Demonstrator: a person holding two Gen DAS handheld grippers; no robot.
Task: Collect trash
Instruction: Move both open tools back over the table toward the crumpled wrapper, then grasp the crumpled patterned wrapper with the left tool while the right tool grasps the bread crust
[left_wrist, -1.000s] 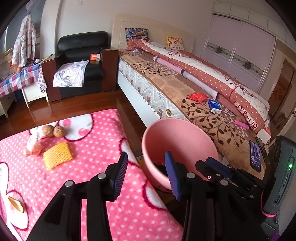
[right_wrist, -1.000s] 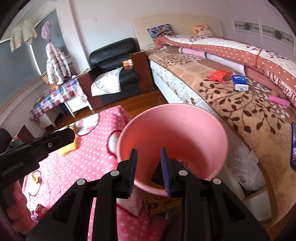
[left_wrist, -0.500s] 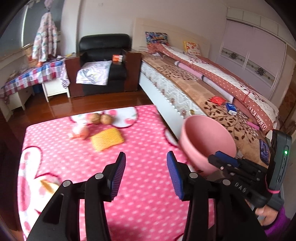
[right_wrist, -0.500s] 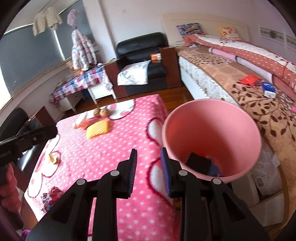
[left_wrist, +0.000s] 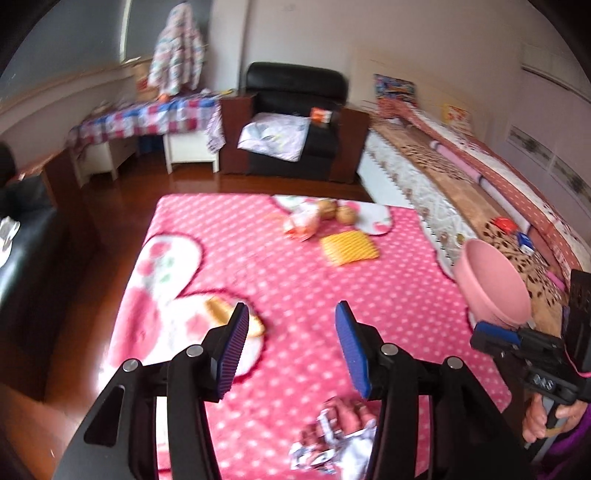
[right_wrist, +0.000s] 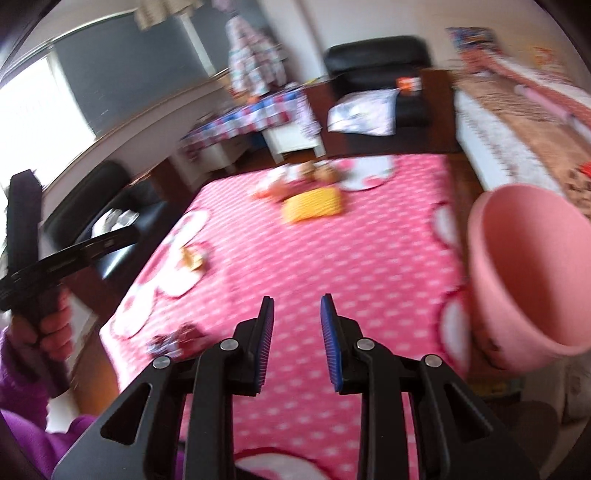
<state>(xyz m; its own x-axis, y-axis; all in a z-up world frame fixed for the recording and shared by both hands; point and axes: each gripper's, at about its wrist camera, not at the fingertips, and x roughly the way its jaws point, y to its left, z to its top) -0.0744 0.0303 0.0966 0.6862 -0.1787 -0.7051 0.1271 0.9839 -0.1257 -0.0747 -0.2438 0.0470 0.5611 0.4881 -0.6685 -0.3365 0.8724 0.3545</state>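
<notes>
Pink dotted blanket (left_wrist: 295, 280); yellow wrapper (left_wrist: 349, 248) flat, long axis running left-right.

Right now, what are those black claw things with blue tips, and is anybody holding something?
They are two pinching tools, one in each of a person's hands, each with its own camera looking along its fingers. The left gripper is opening, with nothing between its jaws. The right gripper is empty, its jaws a little apart. On the pink spotted blanket lie a crumpled wrapper, a yellow sponge-like pad, a peel-like scrap and two brown round things. The pink bin stands beside it.
</notes>
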